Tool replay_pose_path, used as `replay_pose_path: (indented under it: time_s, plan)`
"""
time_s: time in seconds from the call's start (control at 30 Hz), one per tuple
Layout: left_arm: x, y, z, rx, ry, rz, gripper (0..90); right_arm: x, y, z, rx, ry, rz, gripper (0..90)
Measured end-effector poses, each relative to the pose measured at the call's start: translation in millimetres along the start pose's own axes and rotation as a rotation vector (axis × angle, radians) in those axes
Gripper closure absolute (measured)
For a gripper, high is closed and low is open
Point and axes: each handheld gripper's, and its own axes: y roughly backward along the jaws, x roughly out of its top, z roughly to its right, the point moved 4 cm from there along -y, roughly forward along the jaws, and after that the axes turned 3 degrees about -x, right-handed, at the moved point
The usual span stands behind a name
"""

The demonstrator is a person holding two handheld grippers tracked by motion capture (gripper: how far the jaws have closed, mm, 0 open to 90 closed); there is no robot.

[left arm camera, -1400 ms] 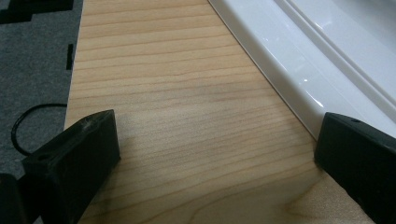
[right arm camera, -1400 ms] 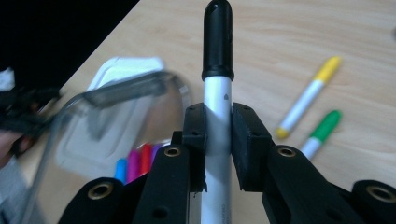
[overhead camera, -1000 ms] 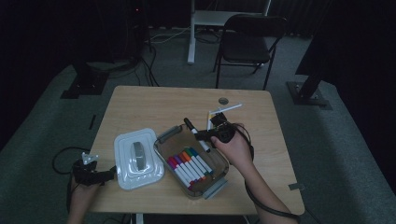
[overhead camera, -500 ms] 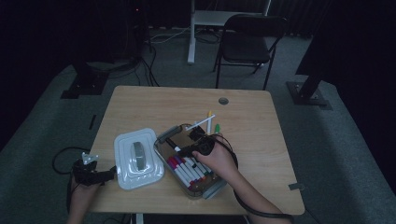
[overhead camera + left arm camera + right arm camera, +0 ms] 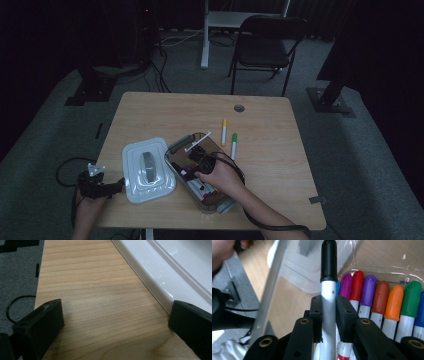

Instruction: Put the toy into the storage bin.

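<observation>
Jaws of the right gripper [image 5: 329, 315] clamp a black-capped white marker [image 5: 328, 287] above the clear plastic marker box [image 5: 176, 150]; left gripper [image 5: 115, 322] jaws gape wide, empty, over the wooden worktop [image 5: 95, 305].

high view: above, looking forward and down on whole desk [image 5: 280, 165] | left gripper view: low, close over desk edge, white lid [image 5: 175, 272] shared with high view | right gripper view: very close, facing markers [image 5: 372, 292] in box

1. The black-capped marker [image 5: 328, 290] runs down between the right gripper [image 5: 328, 315] jaws, its lower end cut off by the picture's edge.
2. Beside those jaws, the coloured markers [image 5: 384, 302] lose their lower barrels at the edge too.
3. The white lid [image 5: 180, 270], touching the left gripper [image 5: 112, 322] jaw, is mostly out of frame.
</observation>
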Motion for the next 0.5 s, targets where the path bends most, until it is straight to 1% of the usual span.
replay_pose_path:
  time_s: [0.1,0.13,0.23,0.27,0.4,0.5]
  plan:
    - [0.0,0.2,-0.2,0.001,-0.003,-0.002,0.6,-0.4,-5.5,0.8,0.01,-0.001,-0.025,76.7]
    - [-0.1,0.2,-0.1,0.0,-0.002,-0.002,0.6,-1.1,-7.5,0.7,0.008,0.002,-0.045,76.7]
    - [-0.1,0.1,0.0,-0.001,-0.001,-0.002,0.6,-2.2,-13.4,0.7,0.006,0.01,-0.074,76.7]
    - [-0.1,0.1,0.0,-0.001,0.0,-0.002,0.6,-2.3,-14.7,0.7,0.002,0.013,-0.071,76.6]
    - [-0.1,0.1,0.0,-0.001,0.0,-0.002,0.6,-3.4,-20.9,0.4,0.009,0.006,-0.106,76.4]
    - [-0.1,0.1,0.0,-0.001,0.0,-0.002,0.6,-5.7,-25.1,-1.2,0.01,0.02,-0.137,74.8]
